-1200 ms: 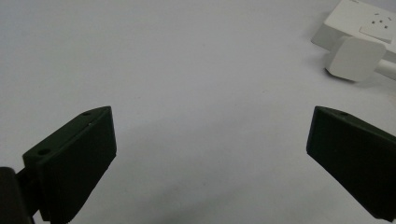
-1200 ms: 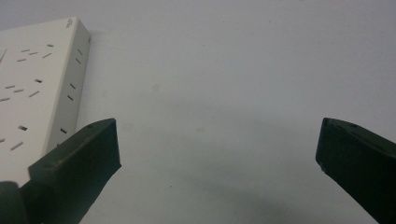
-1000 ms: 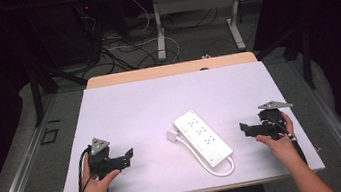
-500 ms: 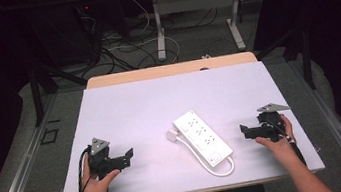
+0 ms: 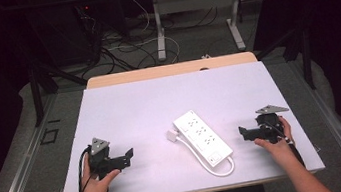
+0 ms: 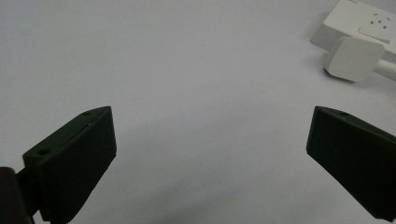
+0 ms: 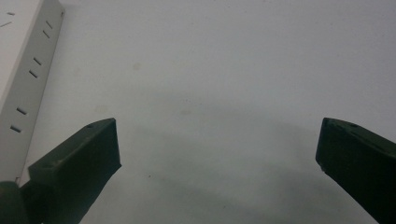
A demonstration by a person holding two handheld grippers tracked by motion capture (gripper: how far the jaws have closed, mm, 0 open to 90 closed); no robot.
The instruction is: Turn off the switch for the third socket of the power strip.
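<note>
A white power strip (image 5: 202,135) lies slantwise in the middle of the white table (image 5: 140,110), its white plug (image 5: 172,135) beside its left side and its cord looping at the near end. My left gripper (image 5: 127,156) rests low on the table to the strip's left, open, jaws wide with only bare table between them. In the left gripper view the plug (image 6: 354,58) and a corner of the strip (image 6: 359,22) sit at the upper right. My right gripper (image 5: 243,132) is open to the strip's right, pointing at it; the strip's side (image 7: 25,74) shows at the left edge.
The table's near edge runs just behind both hands. A wooden strip (image 5: 170,69) borders the far edge. Beyond it, cables and desk legs (image 5: 159,27) stand on the floor. Dark curtains close both sides.
The right gripper has dropped slightly and shifted a little toward the power strip. The left gripper and the strip have stayed where they were.
</note>
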